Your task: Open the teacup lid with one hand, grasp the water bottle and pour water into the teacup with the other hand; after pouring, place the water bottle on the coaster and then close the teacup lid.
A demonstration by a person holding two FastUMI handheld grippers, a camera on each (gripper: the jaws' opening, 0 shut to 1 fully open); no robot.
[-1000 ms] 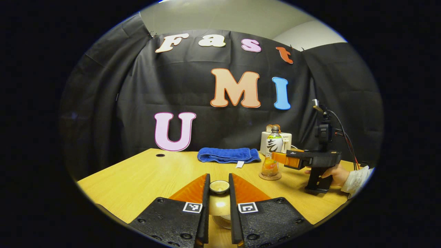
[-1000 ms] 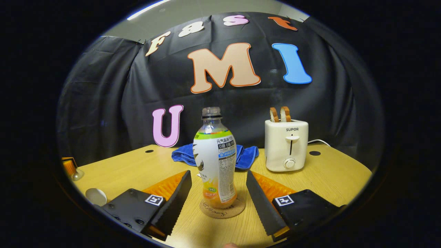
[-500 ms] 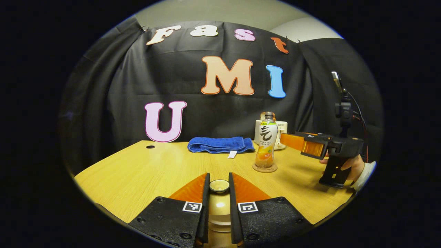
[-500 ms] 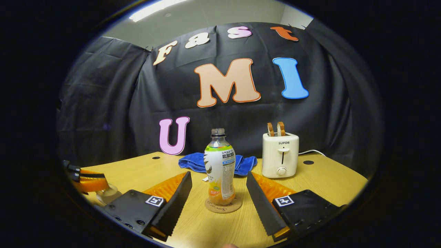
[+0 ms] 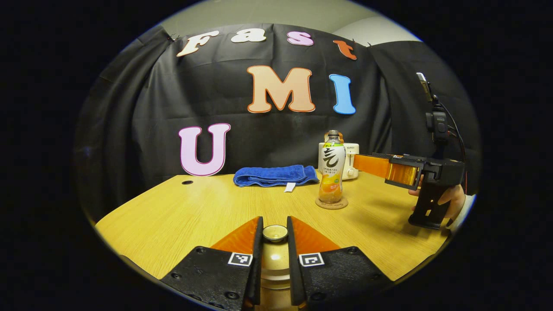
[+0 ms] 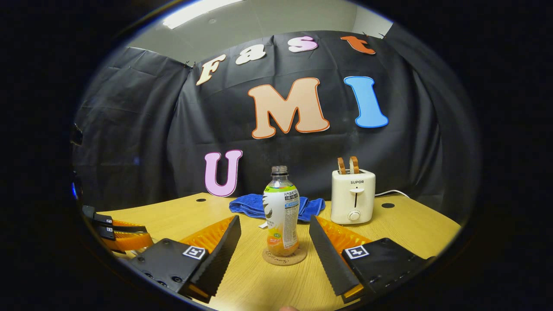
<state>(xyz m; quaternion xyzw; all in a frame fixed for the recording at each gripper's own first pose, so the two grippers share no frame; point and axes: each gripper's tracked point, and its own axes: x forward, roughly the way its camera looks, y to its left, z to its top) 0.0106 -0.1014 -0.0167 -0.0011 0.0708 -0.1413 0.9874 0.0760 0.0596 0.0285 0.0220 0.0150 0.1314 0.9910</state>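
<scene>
Left gripper (image 5: 274, 259): fingers clamped on teacup lid (image 5: 275, 233) knob. Right gripper (image 6: 274, 250): jaws spread, empty; water bottle (image 6: 281, 211) upright on coaster (image 6: 284, 256). Advised: lower the lid level, centred, before letting go.

Booth backdrop and table
A wooden table (image 6: 402, 224) is backed by black cloth (image 6: 142, 129); a ceiling light (image 6: 203, 7) is seen above.

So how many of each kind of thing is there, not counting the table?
Water bottle: 1
Coaster: 1
Blue towel: 1
Toaster: 1
Teacup lid: 1
Left gripper, right gripper: 2
Total: 7
</scene>
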